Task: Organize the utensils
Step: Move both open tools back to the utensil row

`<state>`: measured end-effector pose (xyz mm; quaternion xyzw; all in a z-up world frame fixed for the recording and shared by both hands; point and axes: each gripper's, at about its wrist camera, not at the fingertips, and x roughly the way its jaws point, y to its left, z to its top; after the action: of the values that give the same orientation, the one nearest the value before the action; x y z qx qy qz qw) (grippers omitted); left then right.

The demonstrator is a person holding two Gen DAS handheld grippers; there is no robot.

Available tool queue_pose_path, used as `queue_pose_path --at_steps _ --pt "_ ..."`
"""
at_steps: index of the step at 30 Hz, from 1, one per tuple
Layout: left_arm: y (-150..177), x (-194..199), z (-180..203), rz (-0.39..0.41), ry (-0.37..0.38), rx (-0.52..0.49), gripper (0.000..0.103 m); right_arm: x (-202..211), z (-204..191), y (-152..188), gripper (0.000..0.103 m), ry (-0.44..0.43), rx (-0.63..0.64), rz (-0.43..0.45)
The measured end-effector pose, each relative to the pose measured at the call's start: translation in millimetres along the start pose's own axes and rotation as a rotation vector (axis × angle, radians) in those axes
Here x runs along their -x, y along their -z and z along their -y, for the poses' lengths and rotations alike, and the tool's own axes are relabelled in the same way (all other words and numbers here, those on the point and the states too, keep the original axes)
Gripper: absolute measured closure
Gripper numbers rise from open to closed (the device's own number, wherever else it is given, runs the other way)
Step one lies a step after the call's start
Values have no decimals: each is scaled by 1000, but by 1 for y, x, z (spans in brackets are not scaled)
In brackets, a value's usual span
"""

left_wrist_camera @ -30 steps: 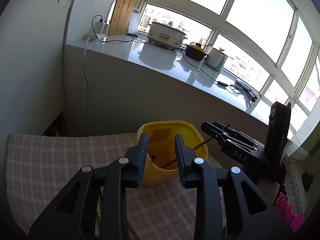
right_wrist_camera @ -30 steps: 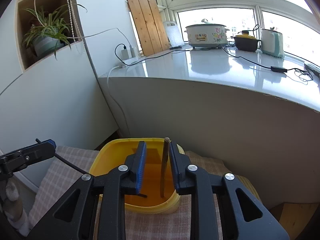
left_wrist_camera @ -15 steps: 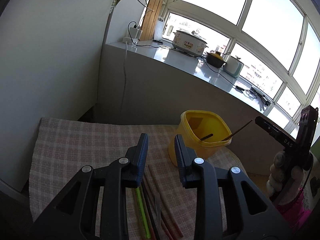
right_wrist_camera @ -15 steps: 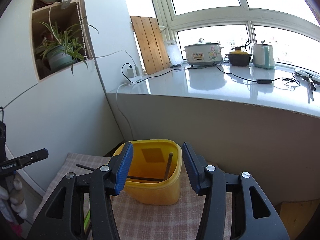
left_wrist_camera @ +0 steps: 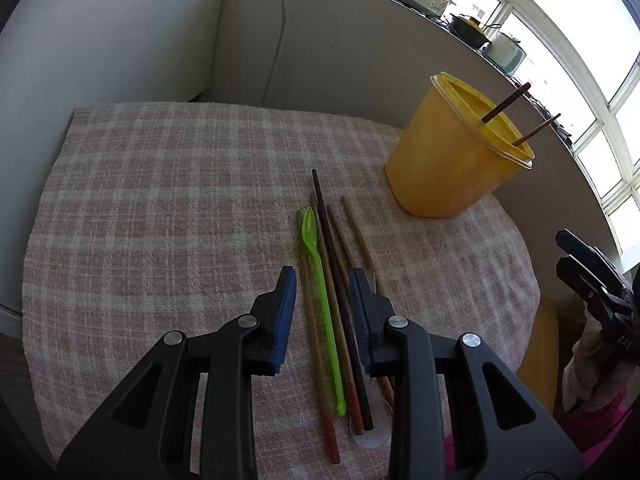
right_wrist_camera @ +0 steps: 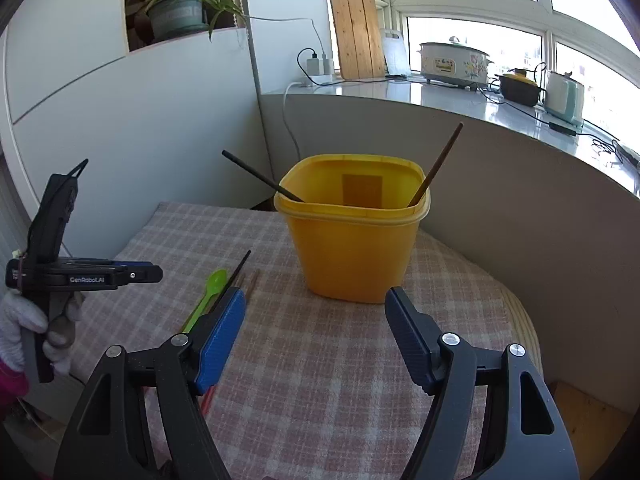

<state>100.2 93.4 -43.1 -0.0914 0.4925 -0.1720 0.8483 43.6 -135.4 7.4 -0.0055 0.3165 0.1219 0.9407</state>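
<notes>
A yellow tub stands on the checked cloth with a dark chopstick and a brown chopstick leaning in it. Several chopsticks and a green spoon lie side by side on the cloth. My left gripper hovers low over this row. Its jaws are partly apart, the green spoon and a dark chopstick show in the gap, and the pads press on nothing. My right gripper faces the tub from a short way back, its jaws opening wide and empty.
A clear spoon lies at the near end of the row. Behind the table runs a grey counter wall with pots and cables on top. A white cabinet with a plant stands to the left. A gloved hand holds the left gripper.
The right gripper let its chopstick go into the tub, drew back and opened wider. The left gripper swung away from the tub and down over the row of utensils.
</notes>
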Motion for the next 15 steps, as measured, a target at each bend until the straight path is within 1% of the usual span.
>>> queue_pose_path --at_steps 2,6,9,11,13,15 --pt "5 -10 1 -32 -8 -7 77 -15 -7 6 31 -31 0 -55" --pt "15 -26 0 -93 -31 -18 77 -43 -18 16 31 -63 15 -129" --pt "19 -35 -5 -123 -45 -12 85 -62 -23 22 31 -91 2 -194" --pt "21 -40 -5 -138 -49 -18 86 -75 -25 25 32 -97 -7 -233" --pt "23 -44 -4 -150 -44 -23 88 -84 -30 30 37 -108 -12 -263" --pt "25 -45 0 -151 -36 -25 88 -94 -32 33 46 -115 -20 -295"
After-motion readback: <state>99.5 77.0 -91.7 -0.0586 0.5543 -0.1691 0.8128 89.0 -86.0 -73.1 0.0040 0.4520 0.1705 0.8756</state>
